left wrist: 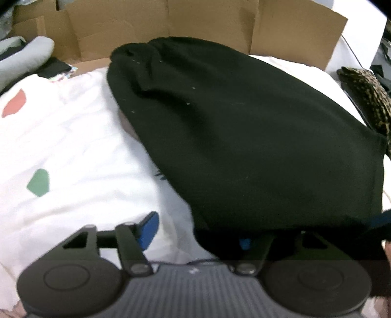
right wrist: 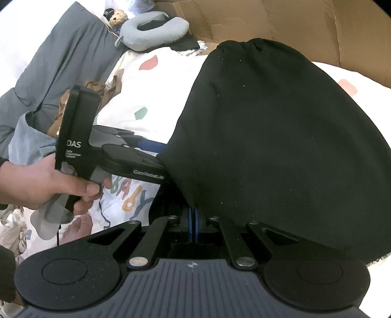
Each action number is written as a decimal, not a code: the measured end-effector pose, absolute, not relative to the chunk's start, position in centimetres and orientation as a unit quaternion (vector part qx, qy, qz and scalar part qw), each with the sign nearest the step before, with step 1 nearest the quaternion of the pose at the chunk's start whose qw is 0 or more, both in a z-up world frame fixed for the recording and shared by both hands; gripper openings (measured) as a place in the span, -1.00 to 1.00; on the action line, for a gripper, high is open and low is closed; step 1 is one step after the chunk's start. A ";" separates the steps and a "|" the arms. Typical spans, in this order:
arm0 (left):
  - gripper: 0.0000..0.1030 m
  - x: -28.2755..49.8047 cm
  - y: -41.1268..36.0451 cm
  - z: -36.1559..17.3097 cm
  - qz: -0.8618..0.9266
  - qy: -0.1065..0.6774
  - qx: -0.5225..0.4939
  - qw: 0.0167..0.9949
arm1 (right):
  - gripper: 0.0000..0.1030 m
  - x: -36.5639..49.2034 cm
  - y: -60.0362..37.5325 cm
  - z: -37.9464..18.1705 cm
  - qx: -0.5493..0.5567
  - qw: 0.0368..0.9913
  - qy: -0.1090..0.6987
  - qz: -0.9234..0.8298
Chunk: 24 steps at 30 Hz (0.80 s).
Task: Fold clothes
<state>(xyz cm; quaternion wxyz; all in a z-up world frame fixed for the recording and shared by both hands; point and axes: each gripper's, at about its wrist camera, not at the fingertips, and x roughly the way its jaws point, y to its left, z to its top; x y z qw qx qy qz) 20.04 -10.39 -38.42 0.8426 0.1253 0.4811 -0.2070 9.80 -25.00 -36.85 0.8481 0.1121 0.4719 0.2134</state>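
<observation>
The black garment (right wrist: 281, 146) lies on the white bedspread (left wrist: 73, 146), its long axis running away from both tongs toward the cardboard (left wrist: 195, 22); its near hem sits at both tongs. The right tongs (right wrist: 193, 225) are pressed together, pinching the hem; the left tongs (left wrist: 198, 232) stand spread, one finger (left wrist: 245, 243) under the hem.

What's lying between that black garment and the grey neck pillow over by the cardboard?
In the right wrist view, white bedding with coloured shapes spans most of the gap between the black garment and neck pillow, plus a dark cloth.
</observation>
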 end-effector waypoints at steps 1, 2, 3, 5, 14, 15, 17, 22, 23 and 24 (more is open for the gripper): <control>0.12 19.8 -10.1 -38.3 -0.206 0.480 0.129 0.843 | -0.99 9.8 -25.0 -36.9 0.113 0.848 0.472 0.213; 0.07 19.5 -9.9 -38.1 -0.204 0.478 0.133 0.844 | -0.99 9.8 -25.0 -36.9 0.113 0.848 0.472 0.212; 0.04 19.2 -9.6 -38.0 -0.203 0.477 0.136 0.844 | -0.99 9.8 -25.0 -36.9 0.114 0.848 0.472 0.212; -0.11 18.7 -9.0 -37.7 -0.202 0.474 0.142 0.845 | -0.99 9.8 -25.0 -37.0 0.116 0.848 0.473 0.211; -0.83 18.2 -6.4 -37.5 -0.214 0.490 0.129 0.835 | -0.93 9.6 -23.8 -37.7 0.131 0.824 0.498 0.238; -0.85 18.1 -6.2 -37.5 -0.213 0.491 0.130 0.834 | -0.92 9.5 -23.6 -37.8 0.133 0.819 0.501 0.245; -0.91 17.9 -5.4 -37.4 -0.203 0.496 0.131 0.834 | -0.87 9.3 -23.2 -38.0 0.136 0.810 0.508 0.258; -0.89 18.2 -2.4 -36.9 -0.179 0.513 0.096 0.834 | -0.74 9.1 -23.7 -38.1 0.156 0.802 0.512 0.264; -0.86 18.3 -2.1 -36.7 -0.178 0.512 0.087 0.836 | -0.70 9.1 -24.1 -38.2 0.161 0.804 0.511 0.257; -0.86 18.5 -1.9 -36.5 -0.178 0.510 0.081 0.838 | -0.58 9.1 -24.5 -38.2 0.165 0.806 0.510 0.251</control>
